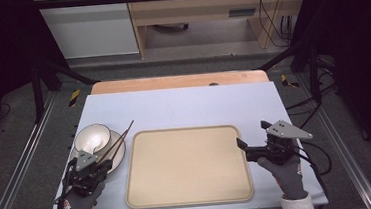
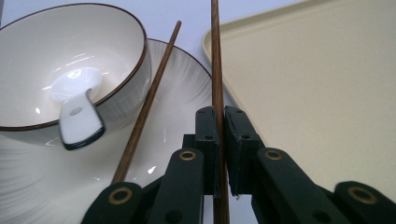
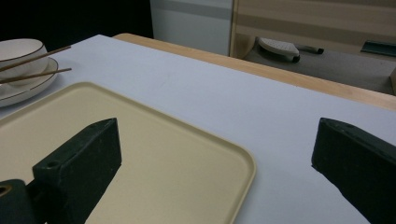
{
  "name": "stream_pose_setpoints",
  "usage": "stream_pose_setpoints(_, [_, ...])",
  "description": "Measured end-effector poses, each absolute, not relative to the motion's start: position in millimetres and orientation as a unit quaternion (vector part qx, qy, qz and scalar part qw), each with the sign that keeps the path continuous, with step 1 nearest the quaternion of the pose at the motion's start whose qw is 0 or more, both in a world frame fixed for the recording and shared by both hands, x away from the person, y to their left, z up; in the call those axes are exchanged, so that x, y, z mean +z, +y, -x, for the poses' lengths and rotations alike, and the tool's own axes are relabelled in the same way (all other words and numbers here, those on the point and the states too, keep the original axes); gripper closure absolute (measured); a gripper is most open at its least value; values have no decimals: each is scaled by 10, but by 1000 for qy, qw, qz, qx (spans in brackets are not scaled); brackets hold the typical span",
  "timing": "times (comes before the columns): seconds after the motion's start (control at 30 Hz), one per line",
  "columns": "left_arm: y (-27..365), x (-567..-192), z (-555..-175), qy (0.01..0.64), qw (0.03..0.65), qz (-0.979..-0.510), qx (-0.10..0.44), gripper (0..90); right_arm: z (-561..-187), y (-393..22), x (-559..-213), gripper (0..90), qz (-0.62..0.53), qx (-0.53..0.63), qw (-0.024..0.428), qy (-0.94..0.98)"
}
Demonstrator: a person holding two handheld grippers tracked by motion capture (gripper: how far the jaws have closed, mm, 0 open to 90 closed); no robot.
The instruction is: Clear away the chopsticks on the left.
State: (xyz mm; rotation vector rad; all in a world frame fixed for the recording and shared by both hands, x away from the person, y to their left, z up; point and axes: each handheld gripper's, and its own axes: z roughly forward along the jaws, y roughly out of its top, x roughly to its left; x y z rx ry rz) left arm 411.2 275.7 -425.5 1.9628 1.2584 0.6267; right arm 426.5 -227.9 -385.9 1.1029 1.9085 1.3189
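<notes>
While left gripper [image 2: 219, 135] jaws clamp one brown wooden chopstick [image 2: 215, 56], shaft runs straight ahead along jaws, beige tray [image 2: 317, 88] just beside; right gripper [image 3: 210, 172] jaws wide apart

Tray [image 1: 188, 167]: uniform pale beige, no pattern. Bowl [image 2: 70, 60]: cream-white, thin dark brown line along the rim. Plate [image 2: 182, 79]: white, faint fine grey radial streaks, dark brown rim line. Spoon [image 2: 77, 105]: glossy white with a dark edge at the handle end. Chopsticks [image 2: 217, 70]: dark reddish-brown wood, visible grain. Table [image 1: 184, 109]: light bluish-grey top, with a bare light-wood strip at the far edge. Left gripper [image 2: 222, 135]: matt black, with brass-coloured rivets. Right gripper [image 3: 215, 163]: matt black. Gloves [image 1: 287, 176]: dark grey.
</notes>
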Motion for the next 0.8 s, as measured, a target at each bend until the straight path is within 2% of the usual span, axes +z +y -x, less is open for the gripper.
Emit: stream_pose_setpoints(0.8, [2233,-4184,-3937,552,388,-683,280,844,-4269,-2275,-3894,18,-415,482,289,716])
